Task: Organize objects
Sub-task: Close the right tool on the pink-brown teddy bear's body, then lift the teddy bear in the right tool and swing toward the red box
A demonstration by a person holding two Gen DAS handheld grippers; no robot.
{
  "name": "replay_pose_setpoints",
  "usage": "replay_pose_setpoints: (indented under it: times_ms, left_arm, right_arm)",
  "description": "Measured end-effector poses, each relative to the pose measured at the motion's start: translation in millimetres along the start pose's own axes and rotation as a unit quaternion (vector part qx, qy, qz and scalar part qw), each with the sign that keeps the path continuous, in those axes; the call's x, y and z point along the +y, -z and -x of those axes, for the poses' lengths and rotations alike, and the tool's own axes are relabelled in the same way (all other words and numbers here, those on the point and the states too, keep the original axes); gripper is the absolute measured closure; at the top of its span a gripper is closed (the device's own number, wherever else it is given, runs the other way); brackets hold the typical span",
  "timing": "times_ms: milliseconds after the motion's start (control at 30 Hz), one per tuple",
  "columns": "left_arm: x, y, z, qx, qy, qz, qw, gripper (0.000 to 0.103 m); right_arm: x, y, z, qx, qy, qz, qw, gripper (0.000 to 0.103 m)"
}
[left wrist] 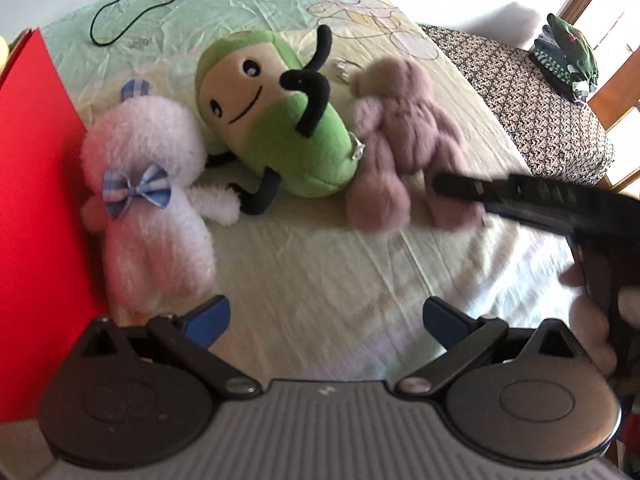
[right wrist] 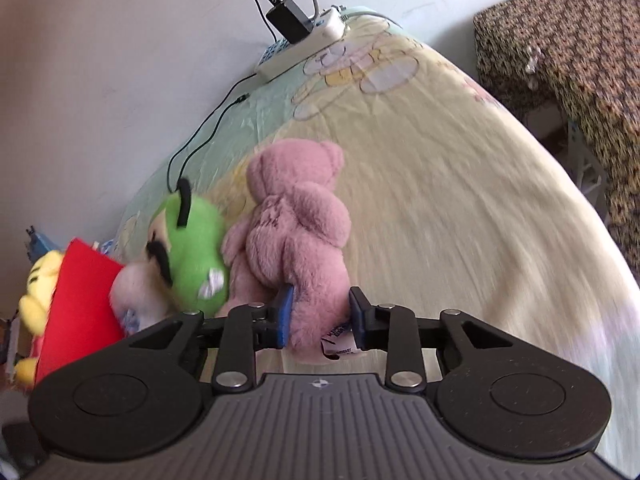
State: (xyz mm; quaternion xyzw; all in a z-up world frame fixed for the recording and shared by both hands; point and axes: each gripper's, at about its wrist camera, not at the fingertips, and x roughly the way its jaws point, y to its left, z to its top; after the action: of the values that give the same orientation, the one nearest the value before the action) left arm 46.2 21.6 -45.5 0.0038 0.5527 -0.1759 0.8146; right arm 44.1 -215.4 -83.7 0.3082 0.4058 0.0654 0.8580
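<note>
Three plush toys lie in a row on the yellow bed sheet [left wrist: 320, 260]. A white fluffy one with a blue checked bow [left wrist: 148, 200] is on the left, a green one with black limbs [left wrist: 280, 128] in the middle, and a pink teddy bear [left wrist: 400, 120] on the right. My left gripper [left wrist: 328, 316] hangs open above bare sheet, nearer the camera than the toys and holding nothing. My right gripper [right wrist: 320, 312] is shut on the pink teddy bear [right wrist: 296, 220], with its blue pads pressing into one fluffy leg. In the left wrist view the right gripper [left wrist: 440, 184] comes in from the right to that leg.
A red panel [left wrist: 32, 200] stands at the left, touching the white toy, and a yellow plush [right wrist: 40, 280] sits behind it. A power strip [right wrist: 304, 48] and black cable [left wrist: 132, 4] lie by the wall. To the right is patterned-cloth furniture [left wrist: 520, 92] with folded clothes [left wrist: 568, 56] on it.
</note>
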Motion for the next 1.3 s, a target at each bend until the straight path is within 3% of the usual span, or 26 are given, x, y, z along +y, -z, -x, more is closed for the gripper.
replay_pose_setpoints:
  times_ms: [433, 533, 667, 900, 1000, 1133, 1300]
  left_arm:
    - [-30.9, 4.8, 8.2, -0.022, 0.019, -0.039, 0.9988, 0.001]
    - [-41.2, 1.9, 6.8, -0.026, 0.019, -0.056, 0.9979, 0.001]
    - [-49.0, -1.1, 1.8, -0.024, 0.021, -0.067, 0.9973, 0.001]
    - [-61.5, -0.1, -11.2, -0.006, 0.042, -0.080, 0.9959, 0.001]
    - [-65.5, -2.5, -14.9, -0.002, 0.047, -0.087, 0.9950, 0.001]
    - [-62.9, -7.4, -24.8, 0.007, 0.048, -0.082, 0.9955, 0.001]
    - [-54.3, -13.6, -30.9, 0.010, 0.044, -0.064, 0.9970, 0.011]
  right_arm:
    - [-18.7, 56.5, 52.4, 0.068, -0.044, -0.009, 0.997, 0.070]
    - [-26.7, 52.5, 58.1, 0.066, -0.050, -0.026, 0.996, 0.064]
    - [-34.4, 41.4, 62.7, 0.038, -0.066, -0.046, 0.996, 0.064]
    - [-38.4, 25.2, 34.6, 0.045, -0.079, -0.049, 0.995, 0.063]
    - [-34.7, 17.5, 18.2, 0.067, -0.123, -0.058, 0.988, 0.062]
    - [-13.8, 10.8, 3.4, 0.088, -0.154, -0.021, 0.984, 0.062]
    - [-2.1, 7.2, -12.7, 0.105, -0.158, -0.008, 0.982, 0.060]
